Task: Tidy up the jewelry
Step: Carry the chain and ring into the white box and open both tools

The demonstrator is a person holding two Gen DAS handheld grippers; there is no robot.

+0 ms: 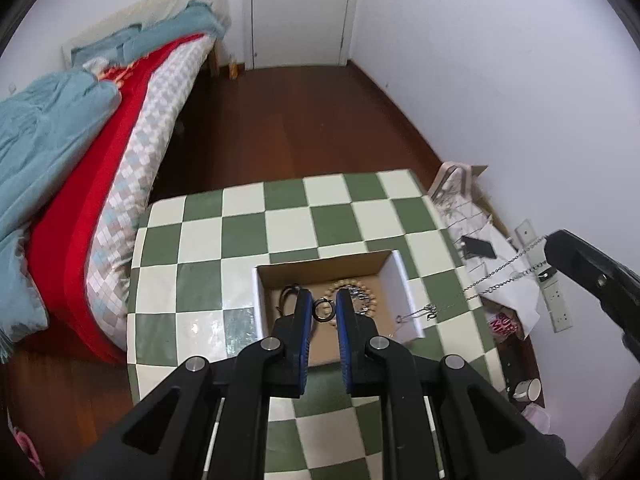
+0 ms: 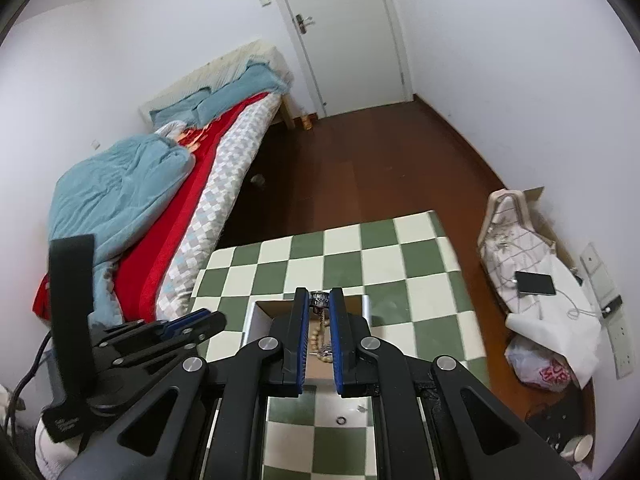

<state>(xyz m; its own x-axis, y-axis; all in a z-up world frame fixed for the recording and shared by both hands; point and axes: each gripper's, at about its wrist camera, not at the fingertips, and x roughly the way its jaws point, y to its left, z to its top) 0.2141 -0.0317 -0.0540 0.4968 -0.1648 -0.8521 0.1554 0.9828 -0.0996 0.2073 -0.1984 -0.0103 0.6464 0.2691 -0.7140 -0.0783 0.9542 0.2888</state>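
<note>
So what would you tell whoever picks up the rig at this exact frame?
Left gripper: appears shut on a small ring, held over the open box.
Right gripper: shut on a silver chain, whose low end drapes at the box's right wall.
Done: a beaded bracelet and a dark item already lie in the box on the checkered table.
Left: drop the small ring and chain into the box, then collect the loose ring lying on the table on the near side of the box.
</note>
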